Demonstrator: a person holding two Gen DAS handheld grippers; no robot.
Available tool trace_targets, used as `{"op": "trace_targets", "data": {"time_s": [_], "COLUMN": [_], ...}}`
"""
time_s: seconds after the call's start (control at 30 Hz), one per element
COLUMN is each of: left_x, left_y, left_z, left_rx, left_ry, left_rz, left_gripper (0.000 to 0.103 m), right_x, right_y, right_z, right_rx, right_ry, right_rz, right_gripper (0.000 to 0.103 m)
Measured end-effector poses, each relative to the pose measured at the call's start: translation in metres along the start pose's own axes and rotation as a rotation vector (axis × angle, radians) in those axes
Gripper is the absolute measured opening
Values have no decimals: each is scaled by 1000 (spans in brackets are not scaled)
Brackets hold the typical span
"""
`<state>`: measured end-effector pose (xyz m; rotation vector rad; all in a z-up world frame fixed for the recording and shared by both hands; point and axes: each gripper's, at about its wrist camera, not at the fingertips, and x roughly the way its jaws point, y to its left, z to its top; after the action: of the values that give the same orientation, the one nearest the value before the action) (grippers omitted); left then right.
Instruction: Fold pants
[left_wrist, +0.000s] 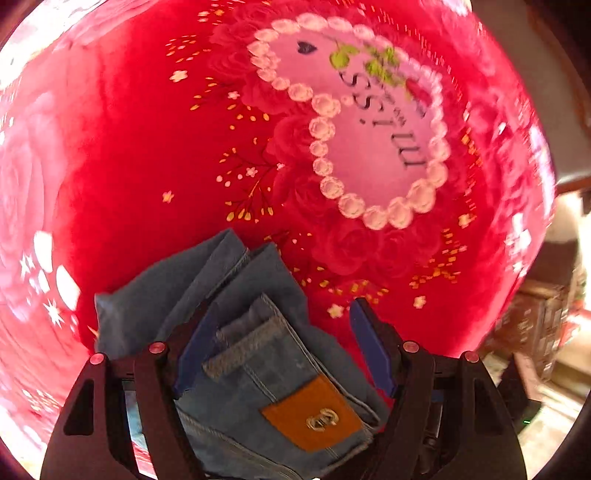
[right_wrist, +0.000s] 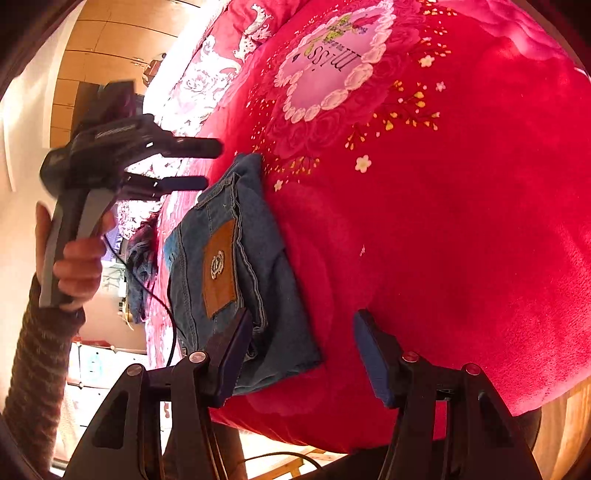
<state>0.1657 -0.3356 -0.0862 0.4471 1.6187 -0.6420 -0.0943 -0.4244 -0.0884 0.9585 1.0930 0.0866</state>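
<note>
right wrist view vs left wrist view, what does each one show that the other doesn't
Only the right wrist view shows the left gripper from outside, open and held above the folded jeans, plus the hand gripping its handle. Only the left wrist view shows cardboard boxes beside the bed. Both share the jeans with their brown patch, the red blanket and its heart motif.

Faded denim pants (right_wrist: 236, 266) with matt leather patch (right_wrist: 220, 267), plush fleecy blanket (right_wrist: 461, 240)
</note>
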Motion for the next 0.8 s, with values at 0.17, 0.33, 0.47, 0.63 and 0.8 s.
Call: {"op": "trace_targets", "data": {"time_s": [0.17, 0.33, 0.47, 0.63, 0.8], "left_x": [30, 40, 2, -60, -59], "left_y": [-21, -8, 11, 72, 142], "left_z": [2, 5, -3, -59, -131], "left_rx": [92, -5, -58, -169, -352], "left_ry": [38, 29, -72, -242, -284], "left_rz": [231, 189, 64, -202, -362], "left_gripper": [63, 63, 62, 65, 75], "right_x": [12, 20, 9, -21, 8], "right_y": [12, 29, 27, 23, 24], "right_z": [-5, -29, -29, 5, 43], "right_rx": [-97, -181, -194, -134, -74], "right_ry": [50, 133, 122, -20, -24], "right_rz": [-23, -49, -104, -53, 75], "right_gripper": [4, 3, 8, 36, 53]}}
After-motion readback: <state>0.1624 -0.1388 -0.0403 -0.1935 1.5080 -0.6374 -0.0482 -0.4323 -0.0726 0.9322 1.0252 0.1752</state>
